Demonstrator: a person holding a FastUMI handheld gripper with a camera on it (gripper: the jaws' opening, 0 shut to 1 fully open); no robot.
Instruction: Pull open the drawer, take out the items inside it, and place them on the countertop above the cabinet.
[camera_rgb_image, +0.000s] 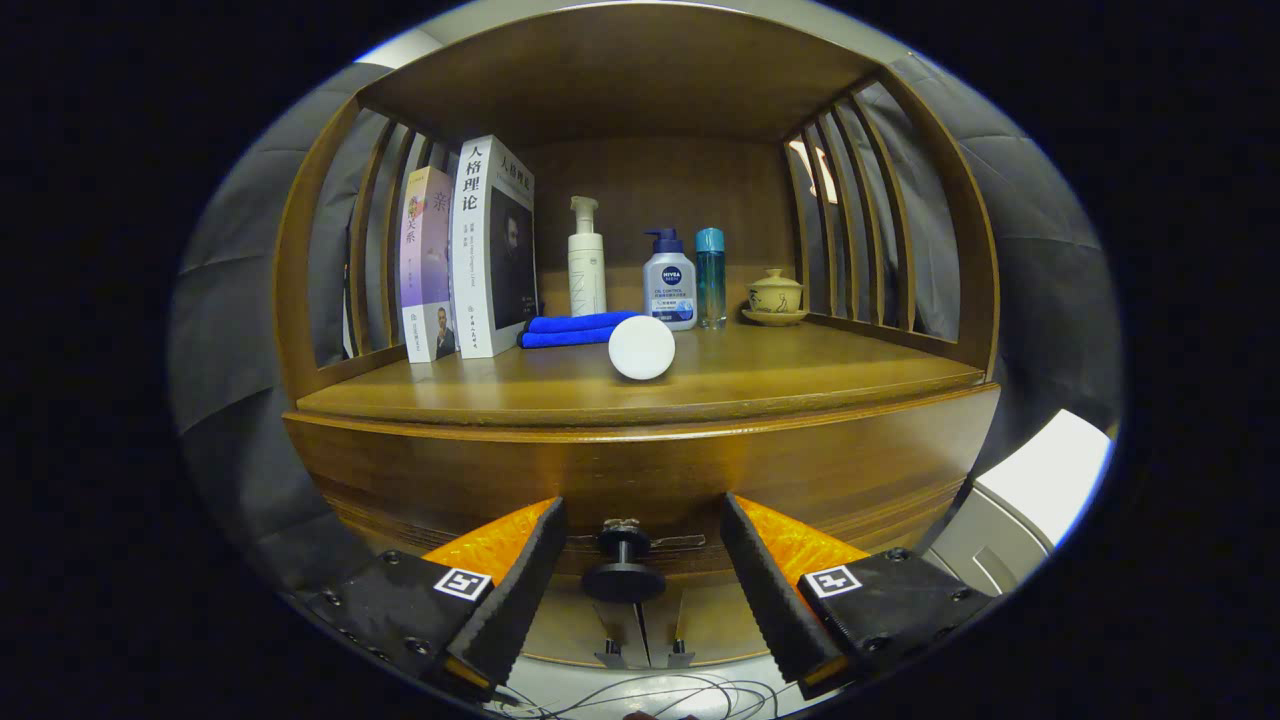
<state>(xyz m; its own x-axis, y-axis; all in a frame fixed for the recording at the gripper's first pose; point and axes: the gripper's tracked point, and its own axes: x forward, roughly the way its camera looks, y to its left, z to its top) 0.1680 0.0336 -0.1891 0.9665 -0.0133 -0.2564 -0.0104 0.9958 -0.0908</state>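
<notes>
Drawer (640, 470): closed, its wooden front set flush under the countertop (800, 375) of the cabinet (300, 330), facing your gripper (640, 575).

Drawer knob (624, 568): dark, round, on a short stem, standing out from the lower middle of the drawer front. It sat between your fingers (520, 590), with a clear gap on either side.

Gripper: you held it wide open, grasping nothing; neither finger touched the knob or the drawer front.

Countertop: wooden shelf surface directly above the drawer, roofed by a wooden top panel and flanked by slatted sides.

Items on the countertop, nearest the drawer first:
- White round object (641, 347): close to the front edge, roughly over the knob; what it was, you could not tell.
- Folded blue cloth (575, 329): lying flat just behind and to the left of the white object.
- Two books (468, 255): upright at the left, spines outward, side by side and touching.
- White pump bottle (586, 262): upright behind the cloth.
- Blue-and-white pump bottle (670, 282): upright just right of the white one.
- Clear blue bottle (710, 277): upright, just beside the pump bottle.
- Lidded tea cup on a saucer (775, 298): at the right, near the slats.

Below the gripper: thin cables (640, 692) on a pale floor.
</notes>
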